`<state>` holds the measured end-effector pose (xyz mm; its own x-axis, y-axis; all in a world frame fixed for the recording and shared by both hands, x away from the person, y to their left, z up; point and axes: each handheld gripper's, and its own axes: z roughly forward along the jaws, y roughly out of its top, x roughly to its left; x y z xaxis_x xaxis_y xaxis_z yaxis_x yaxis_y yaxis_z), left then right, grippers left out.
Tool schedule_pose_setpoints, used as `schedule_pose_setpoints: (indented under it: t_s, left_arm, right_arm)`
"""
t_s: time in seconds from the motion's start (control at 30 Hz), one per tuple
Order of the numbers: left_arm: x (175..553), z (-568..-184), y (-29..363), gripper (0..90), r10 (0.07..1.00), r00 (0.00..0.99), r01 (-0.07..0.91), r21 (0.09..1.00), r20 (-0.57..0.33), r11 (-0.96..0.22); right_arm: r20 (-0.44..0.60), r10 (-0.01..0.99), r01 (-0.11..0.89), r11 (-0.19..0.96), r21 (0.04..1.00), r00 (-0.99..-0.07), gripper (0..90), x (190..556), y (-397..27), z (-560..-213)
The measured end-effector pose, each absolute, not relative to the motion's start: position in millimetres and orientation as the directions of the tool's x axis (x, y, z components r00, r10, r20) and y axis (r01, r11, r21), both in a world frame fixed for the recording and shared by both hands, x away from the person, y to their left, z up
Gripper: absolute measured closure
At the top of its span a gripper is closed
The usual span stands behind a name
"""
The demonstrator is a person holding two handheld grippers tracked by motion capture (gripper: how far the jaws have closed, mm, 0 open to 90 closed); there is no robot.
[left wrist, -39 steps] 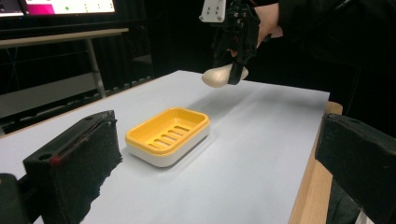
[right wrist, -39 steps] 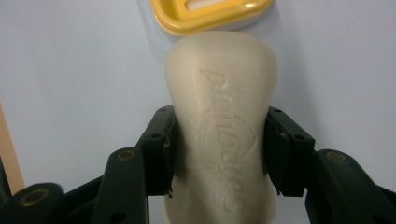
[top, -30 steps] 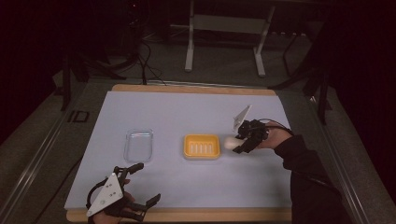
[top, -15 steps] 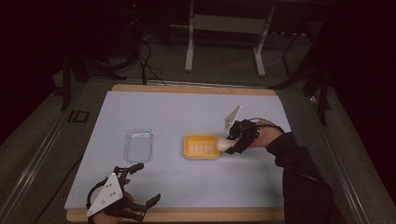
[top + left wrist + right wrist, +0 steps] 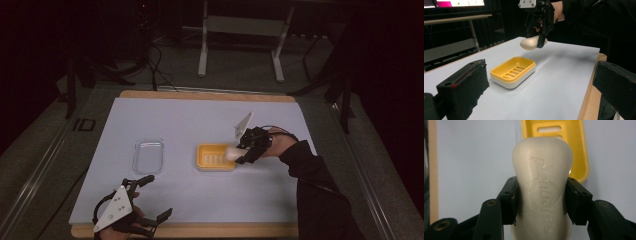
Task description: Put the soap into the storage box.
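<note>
A cream bar of soap (image 5: 542,192) with raised lettering sits between the pads of my right gripper (image 5: 541,202), which is shut on it. In the high view the right gripper (image 5: 239,152) holds the soap (image 5: 232,153) just above the right end of a yellow soap dish (image 5: 214,156). The left gripper view shows the soap (image 5: 530,43) hanging in the air behind the yellow dish (image 5: 513,71). My left gripper (image 5: 154,199) rests near the table's front left edge, jaws wide apart with nothing between them.
A clear plastic lid or tray (image 5: 148,155) lies left of the dish on the pale blue mat (image 5: 175,120). The wooden table edge (image 5: 210,231) runs along the front. Table legs and cables stand on the dark floor beyond.
My right gripper has carried the soap leftward, from beside the dish's right end to over its right end. The left gripper has stayed put.
</note>
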<state>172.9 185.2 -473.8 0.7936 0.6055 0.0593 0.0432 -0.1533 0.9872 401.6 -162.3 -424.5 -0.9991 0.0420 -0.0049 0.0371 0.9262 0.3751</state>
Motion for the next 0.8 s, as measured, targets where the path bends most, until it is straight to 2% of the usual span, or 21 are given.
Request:
schedule_pose_setpoints:
  t_s: [0.47, 0.8]
  left_arm:
    - [173.1, -474.0, 184.9, 0.2, 0.599, 0.798, 0.045, 0.986, 0.060, -0.159]
    - [172.5, -474.1, 184.8, 0.2, 0.599, 0.798, 0.044, 0.986, 0.062, -0.161]
  right_arm:
    - [0.004, 0.019, 0.019, 0.926, 0.377, -1.000, 49.6, 402.4, -147.3, -422.9]
    - [-0.024, -0.032, -0.039, 0.903, 0.429, -0.999, 49.7, 405.8, -134.2, -415.2]
